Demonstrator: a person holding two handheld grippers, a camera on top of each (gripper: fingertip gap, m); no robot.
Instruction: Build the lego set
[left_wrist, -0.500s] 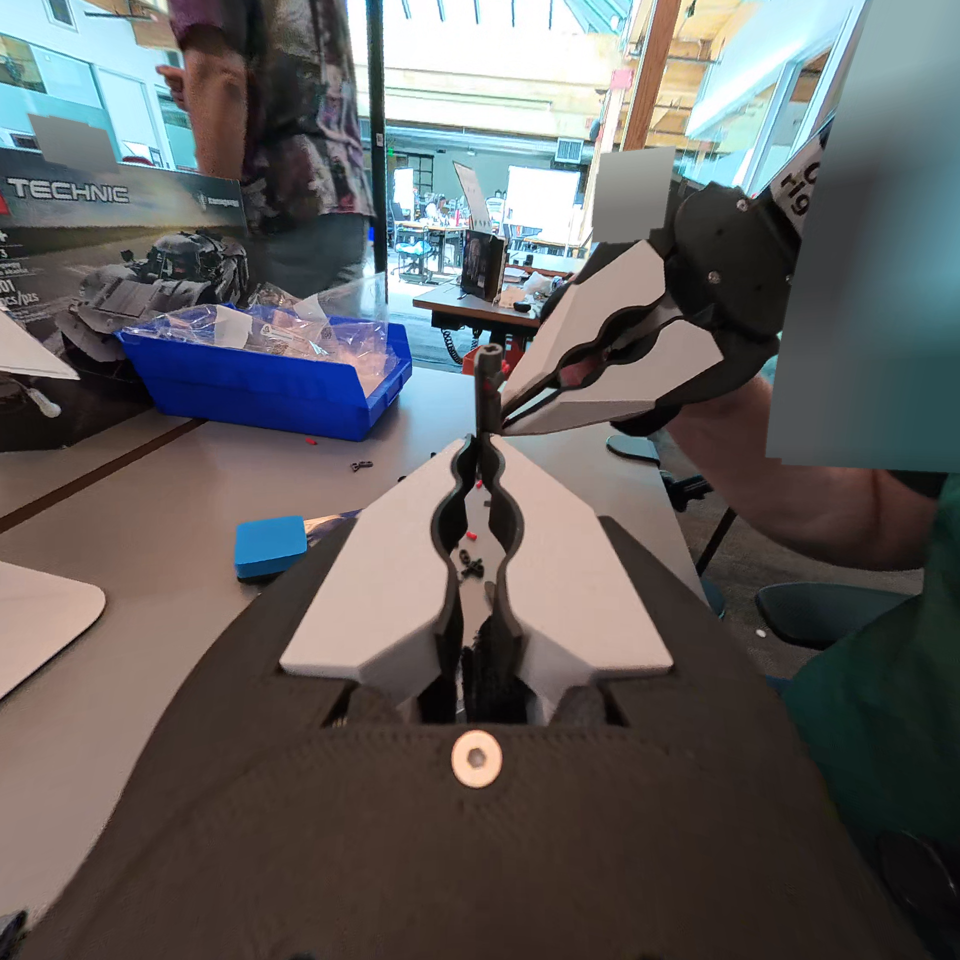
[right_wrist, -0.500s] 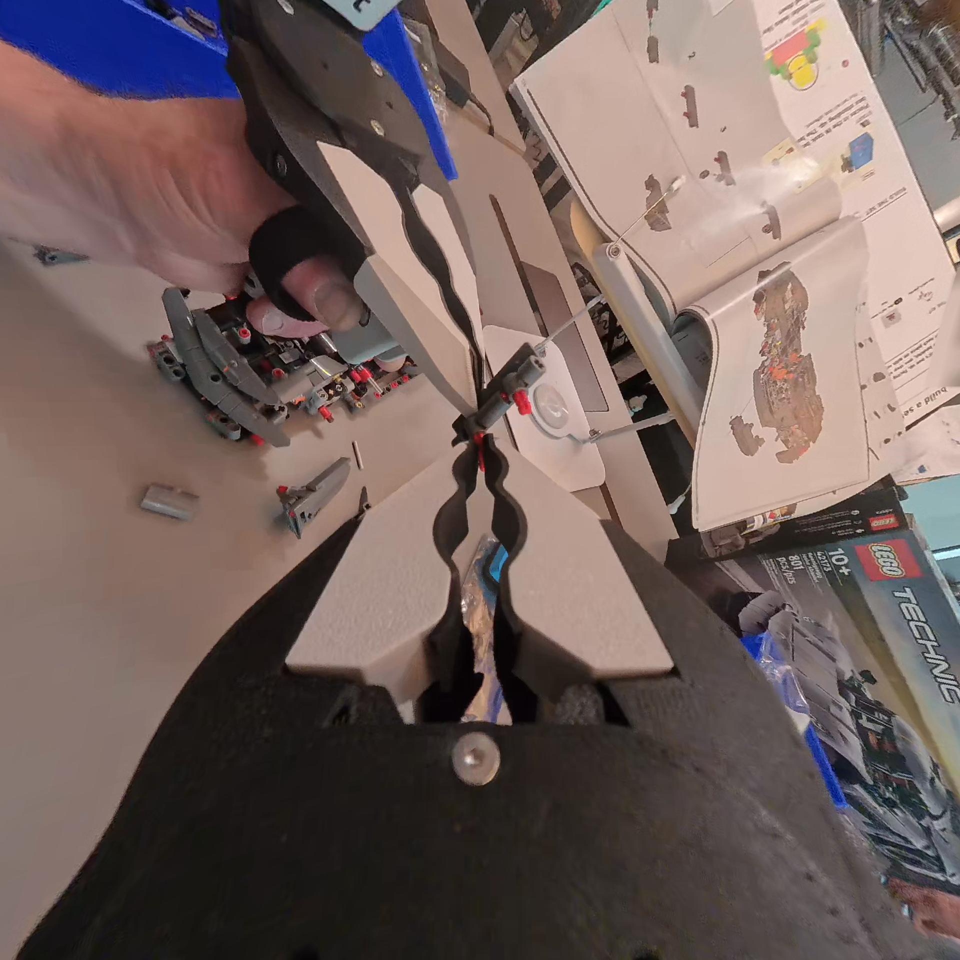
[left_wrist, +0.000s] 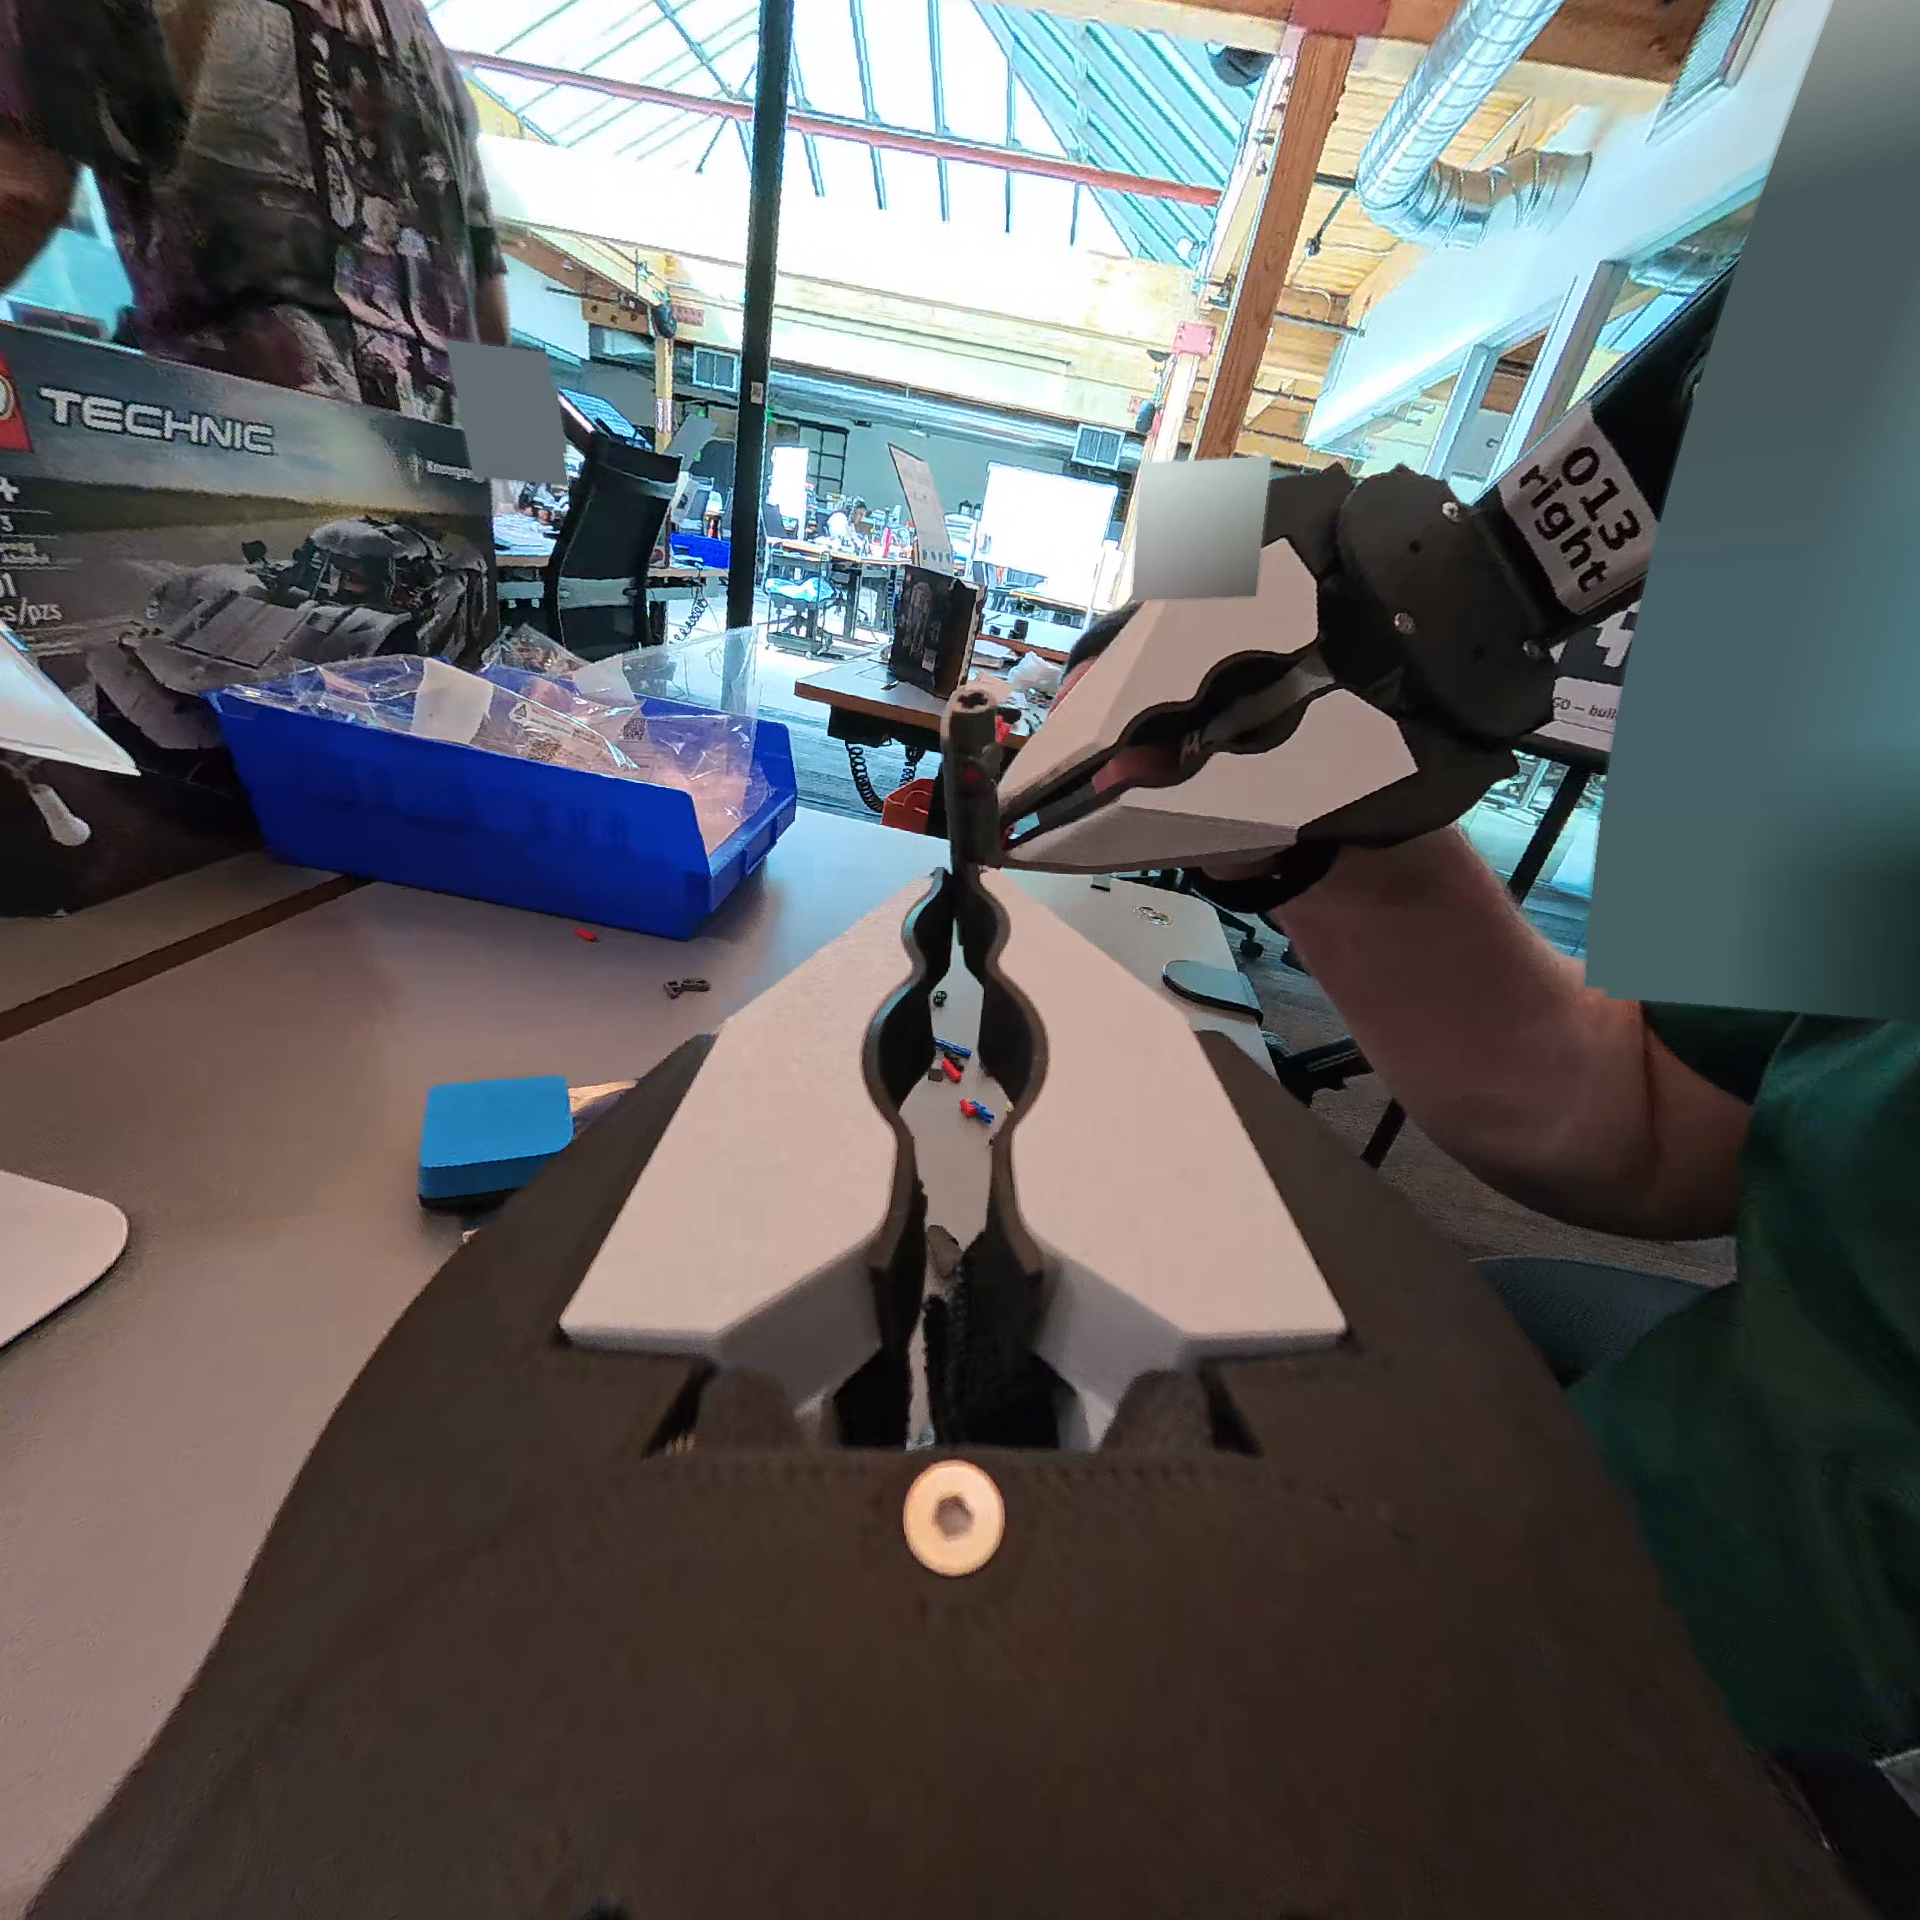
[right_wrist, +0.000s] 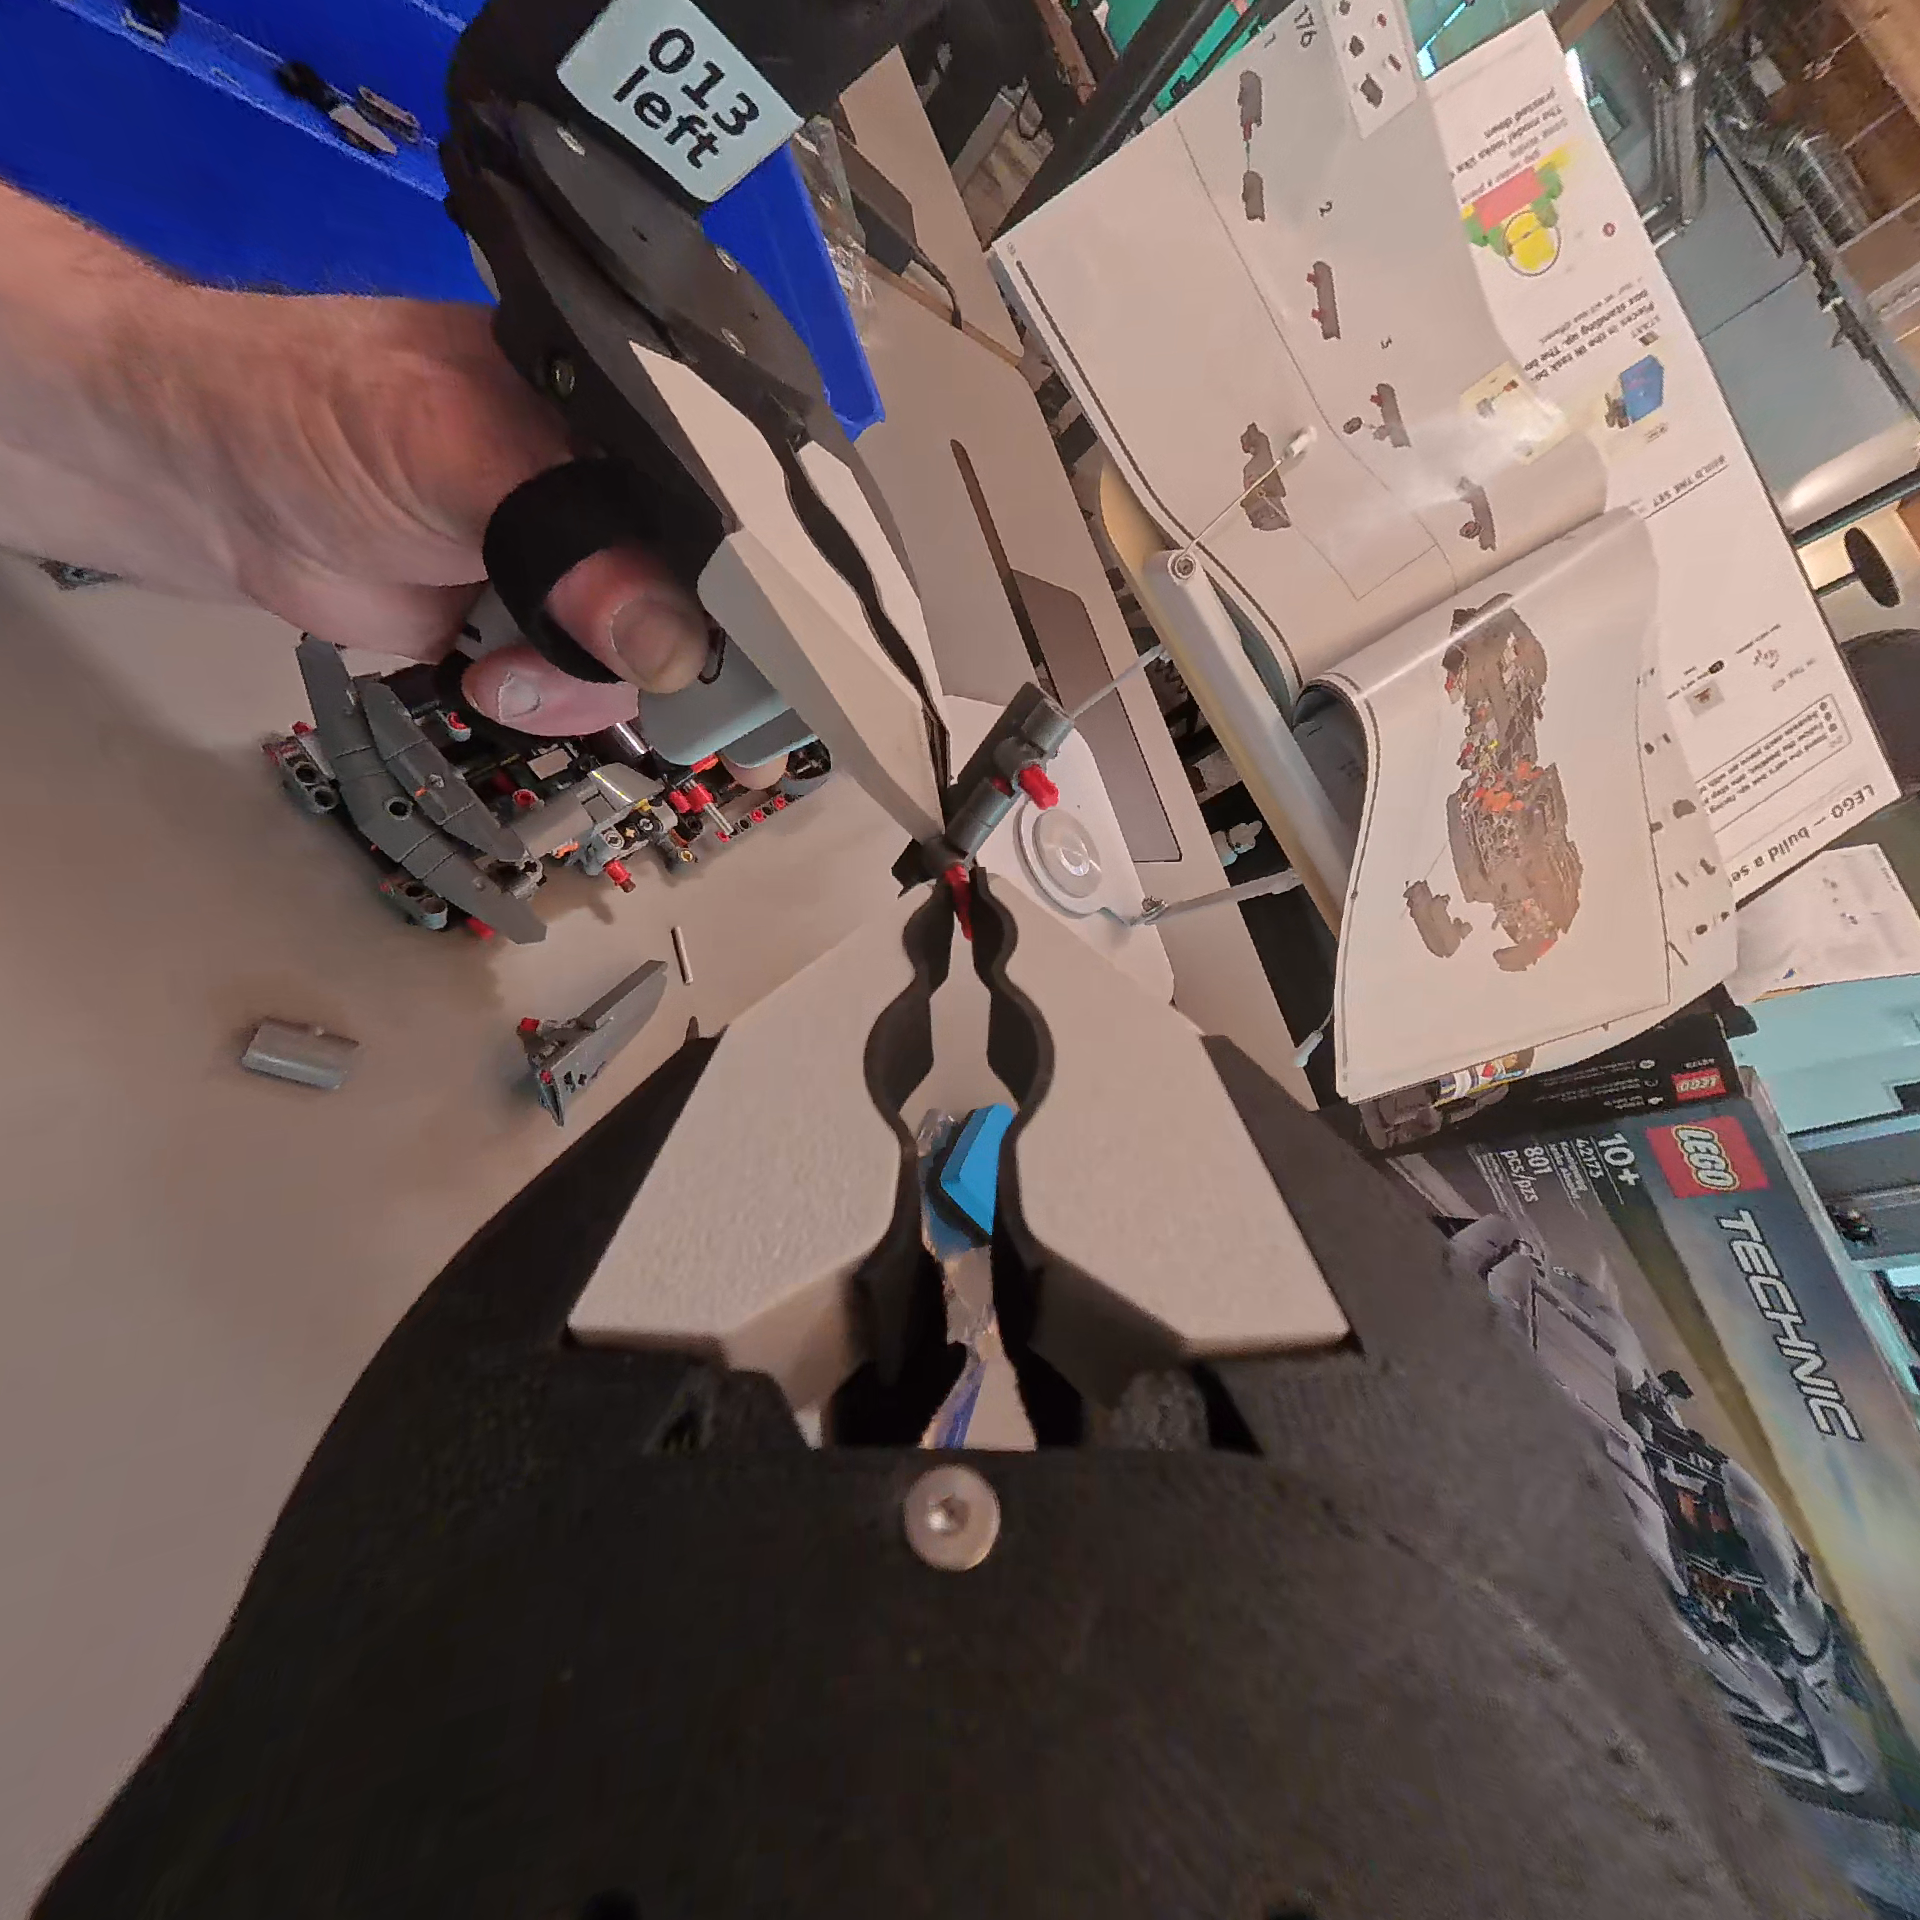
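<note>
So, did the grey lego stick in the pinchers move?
Yes, slightly: the grey lego stick, pinched by the left gripper, now rises a bit higher against the blue bin.

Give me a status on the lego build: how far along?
Done: a partly built grey model sits on the table. In hand: left gripper is shut on a small grey rod piece, and right gripper is shut on a red pin at the piece's lower end. Left: a grey sub-assembly, a small grey part and scattered pins lie loose, and unopened bags fill the bin.
</note>
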